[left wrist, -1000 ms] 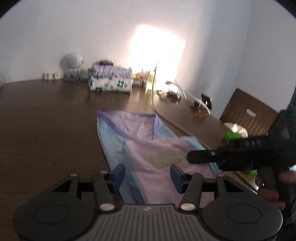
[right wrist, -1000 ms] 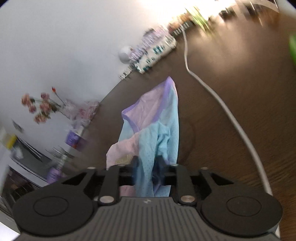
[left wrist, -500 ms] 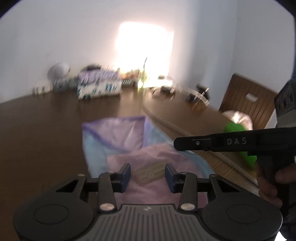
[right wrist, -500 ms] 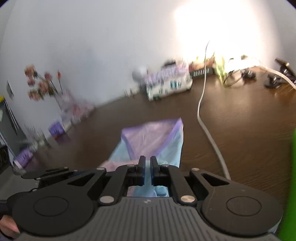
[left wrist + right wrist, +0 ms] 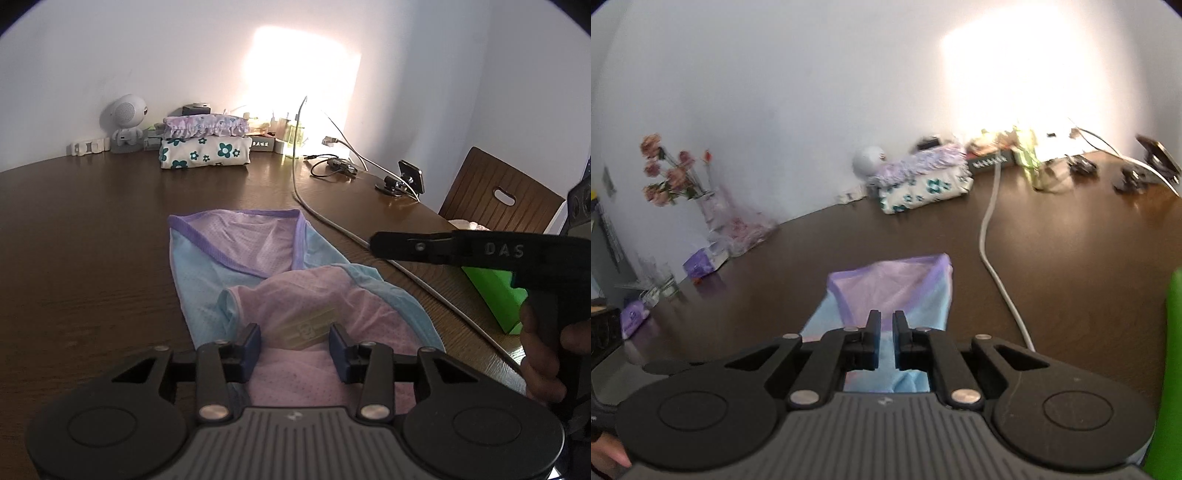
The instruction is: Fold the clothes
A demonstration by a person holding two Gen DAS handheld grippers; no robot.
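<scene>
Mesh fabric in pink, light blue and purple makes up the garment (image 5: 295,273), which is spread on the dark wooden table (image 5: 85,258) and partly folded, a pink layer with a pale label (image 5: 308,326) lying over the blue. In the left wrist view the left gripper (image 5: 294,345) is set low over the near end of the garment. Its fingers (image 5: 251,341) are partly apart and opening, with the label and pink cloth seen between them; no pinch on the cloth can be made out.

The right gripper (image 5: 375,244) is seen from the side in that view, reaching in from the right above the garment's right edge, held by a hand (image 5: 543,354). In its own view the right gripper (image 5: 886,334) has its fingers (image 5: 873,332) drawn almost together, only a narrow slit left. Blue cloth shows behind and below them, but the picture is soft with blur, so it seems nothing is gripped, though that is not certain.

A white cable (image 5: 332,225) runs along the table just right of the garment. A green object (image 5: 495,295) stands near the right edge. At the far wall a stack of folded clothes (image 5: 205,146) is placed, with a small white robot figure (image 5: 125,122) to its left. A chair (image 5: 498,195) is seen at the far right, and a vase of flowers (image 5: 683,181) shows in the right wrist view.
</scene>
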